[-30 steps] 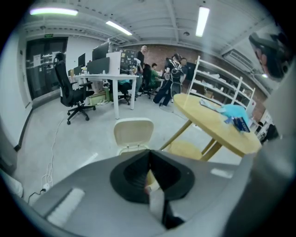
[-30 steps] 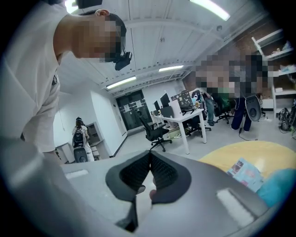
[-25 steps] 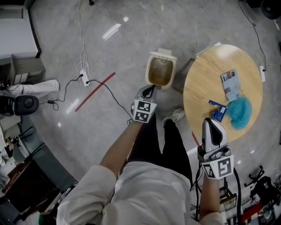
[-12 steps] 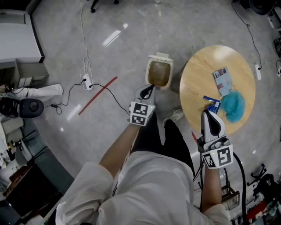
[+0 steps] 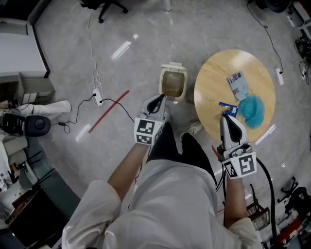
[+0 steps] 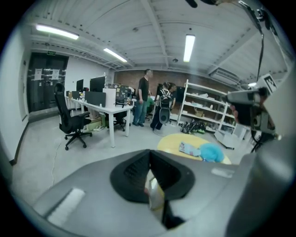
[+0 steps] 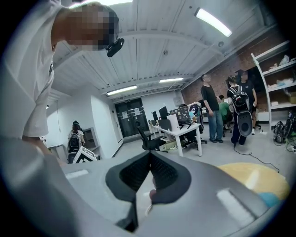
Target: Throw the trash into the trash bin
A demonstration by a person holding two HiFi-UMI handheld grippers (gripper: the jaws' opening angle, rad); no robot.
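A small beige trash bin point(image 5: 173, 82) with its lid open stands on the floor left of a round wooden table point(image 5: 214, 80). On the table lie a blue wrapper point(image 5: 227, 108), a fluffy blue ball point(image 5: 251, 108) and a printed packet point(image 5: 237, 83). My left gripper point(image 5: 158, 100) hangs just short of the bin's near rim with its jaws together. In the left gripper view point(image 6: 149, 159) something pale yellow-white shows in the slit under the pads; I cannot tell whether it is held or is the bin below. My right gripper point(image 5: 227, 119) is shut and holds nothing, its tips at the table's near edge by the blue wrapper.
A power strip with cables point(image 5: 95, 90) and a red strip point(image 5: 108, 111) lie on the floor to the left. A white cabinet point(image 5: 17, 48) and an office chair point(image 5: 104, 6) stand farther off. People point(image 6: 144, 97), a desk point(image 6: 108, 111) and shelves point(image 6: 203, 111) fill the room's back.
Both grippers have risen toward the head camera, the left one more. The left gripper has drawn slightly back from the bin's rim. Both sets of jaws stay together.
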